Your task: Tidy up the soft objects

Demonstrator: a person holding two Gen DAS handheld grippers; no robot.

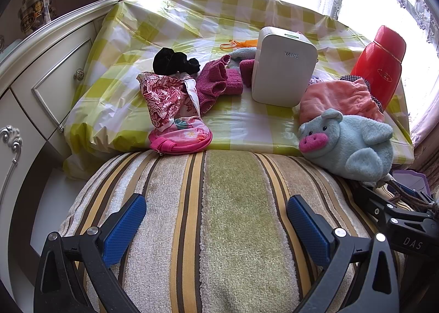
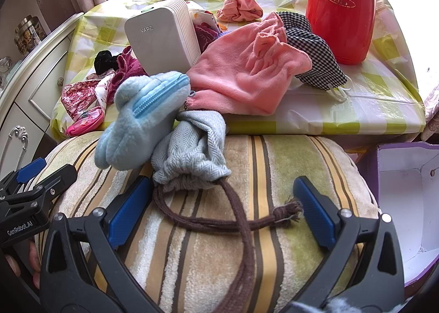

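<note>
My left gripper stands open over a striped cushion, holding nothing. A blue plush pig leans on the cushion's far right edge. My right gripper is open too, just behind a grey knit drawstring pouch. The pouch's brown cord trails between the fingers. The plush pig lies left of the pouch, zip side up. On the checked table lie a pink fleece cloth, a checked mask, a magenta knit piece, a floral cloth and a black scrunchie.
A white VAPE device and a red flask stand among the cloths. A pink zip purse sits at the table's near edge. An open purple box is right of the cushion, a white cabinet left.
</note>
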